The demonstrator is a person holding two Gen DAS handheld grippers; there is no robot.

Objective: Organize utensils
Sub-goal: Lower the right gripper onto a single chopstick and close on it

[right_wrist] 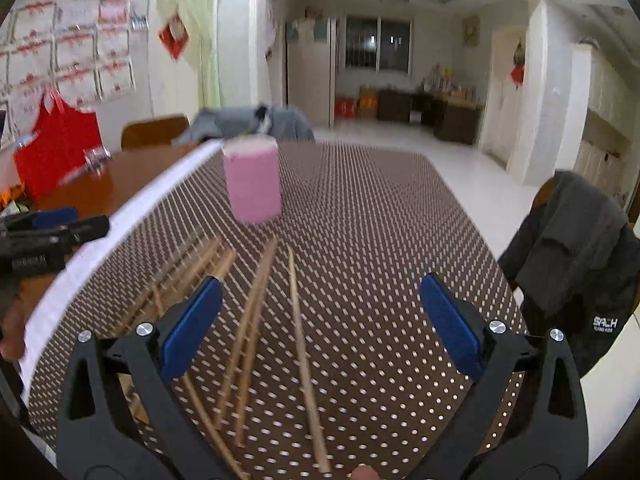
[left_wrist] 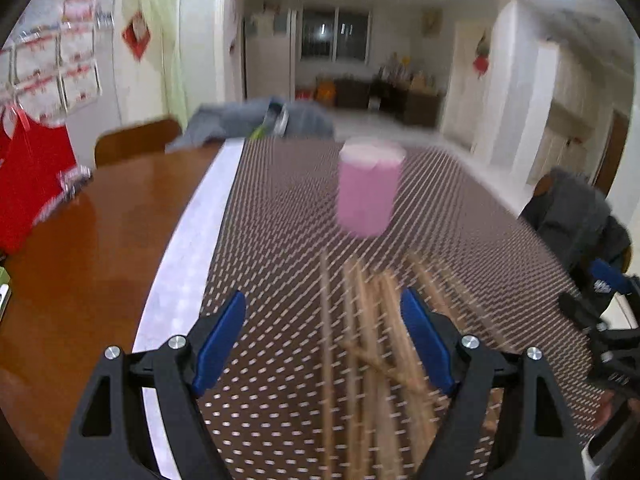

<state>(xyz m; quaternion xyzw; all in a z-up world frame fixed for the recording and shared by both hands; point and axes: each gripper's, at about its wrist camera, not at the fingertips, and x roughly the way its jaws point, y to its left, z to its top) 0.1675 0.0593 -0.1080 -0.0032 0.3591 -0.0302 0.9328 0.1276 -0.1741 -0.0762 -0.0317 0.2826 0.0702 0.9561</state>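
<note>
The left tool (left_wrist: 322,320) is spread wide, its blue pads (left_wrist: 222,336) well apart and gripping nothing; it hangs over the near end of a loose pile of wooden chopsticks (left_wrist: 372,340) lying on the surface. The left wrist view is smeared by motion, so the count of sticks and how they cross cannot be made out, and their near ends are cut off at the bottom edge. The right tool (right_wrist: 320,304) is likewise spread and empty, above several chopsticks (right_wrist: 256,312) fanned out on the surface; a single stick (right_wrist: 304,360) lies slightly apart to the right of the others. Beyond the sticks a pink cylindrical cup (right_wrist: 252,180) stands upright on the dotted brown mat (right_wrist: 380,220); its inside is not visible from either view. The mat's white border (right_wrist: 132,208) meets bare brown wood (left_wrist: 100,240) to the left. A dark jacket (right_wrist: 576,264) hangs over a chair at the right, partly cut off. Grey cloth (right_wrist: 248,122) lies at the far end.
</note>
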